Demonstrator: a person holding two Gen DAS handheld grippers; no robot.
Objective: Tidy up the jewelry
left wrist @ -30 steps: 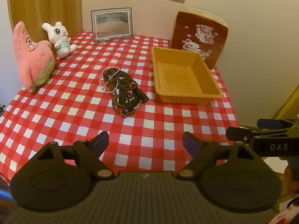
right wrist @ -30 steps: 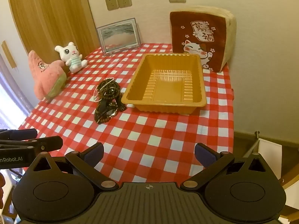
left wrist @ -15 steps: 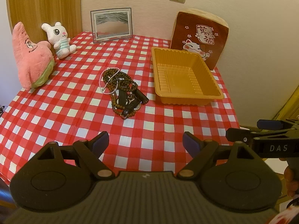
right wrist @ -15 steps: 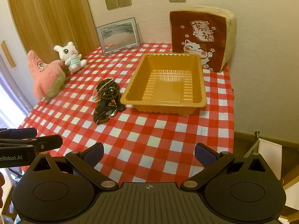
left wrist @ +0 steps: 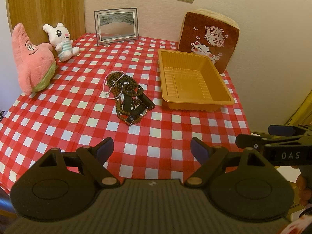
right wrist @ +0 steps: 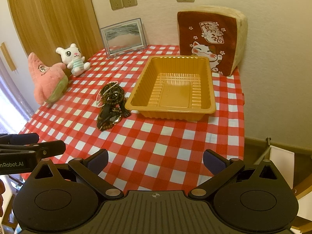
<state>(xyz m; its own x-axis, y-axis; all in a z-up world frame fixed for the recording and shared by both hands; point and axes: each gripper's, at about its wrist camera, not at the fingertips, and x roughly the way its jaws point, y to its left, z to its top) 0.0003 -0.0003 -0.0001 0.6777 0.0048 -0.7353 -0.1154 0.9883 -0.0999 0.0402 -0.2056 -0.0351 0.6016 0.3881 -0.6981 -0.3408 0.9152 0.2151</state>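
Jewelry, a tangled heap of dark wooden bead strings and black watch straps (left wrist: 127, 97), lies on the red-checked desk (left wrist: 78, 120) beside the empty orange plastic tray (left wrist: 195, 83), nothing sorted yet, both left tongs (left wrist: 152, 149) and right tongs (right wrist: 155, 160) spread wide, holding nothing.

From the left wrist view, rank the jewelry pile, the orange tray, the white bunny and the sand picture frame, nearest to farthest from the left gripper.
From the left gripper, open and low over the cloth:
1. Jewelry pile, straight ahead, mid-table.
2. Orange tray, ahead right, empty.
3. White bunny, far left.
4. Sand picture frame, against the back wall.
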